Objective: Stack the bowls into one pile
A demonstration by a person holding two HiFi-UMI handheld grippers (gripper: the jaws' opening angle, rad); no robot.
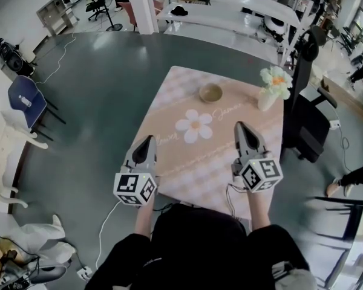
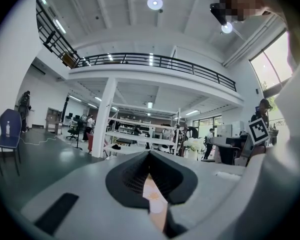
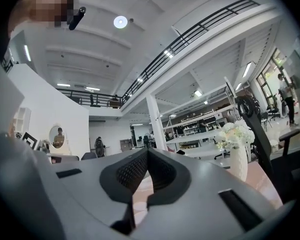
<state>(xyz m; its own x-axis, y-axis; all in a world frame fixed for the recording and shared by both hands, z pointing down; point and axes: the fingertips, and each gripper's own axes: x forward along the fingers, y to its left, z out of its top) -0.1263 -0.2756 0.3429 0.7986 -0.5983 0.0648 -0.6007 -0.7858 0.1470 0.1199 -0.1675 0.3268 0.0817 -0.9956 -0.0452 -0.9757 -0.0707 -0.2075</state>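
Observation:
A small olive-tan bowl stands alone near the far edge of the table, which carries a pink checked cloth with a white flower print. My left gripper hovers over the table's near left edge, jaws together and empty. My right gripper hangs over the near right part, well short of the bowl, jaws together with nothing between them. Both point level toward the far side. In the left gripper view the left gripper meets at its tips; the right gripper does the same in the right gripper view. The bowl is hidden in both.
A white vase of pale flowers stands at the table's far right corner, also seen as the vase in the right gripper view. A black office chair sits right of the table. A blue chair stands far left on the grey floor.

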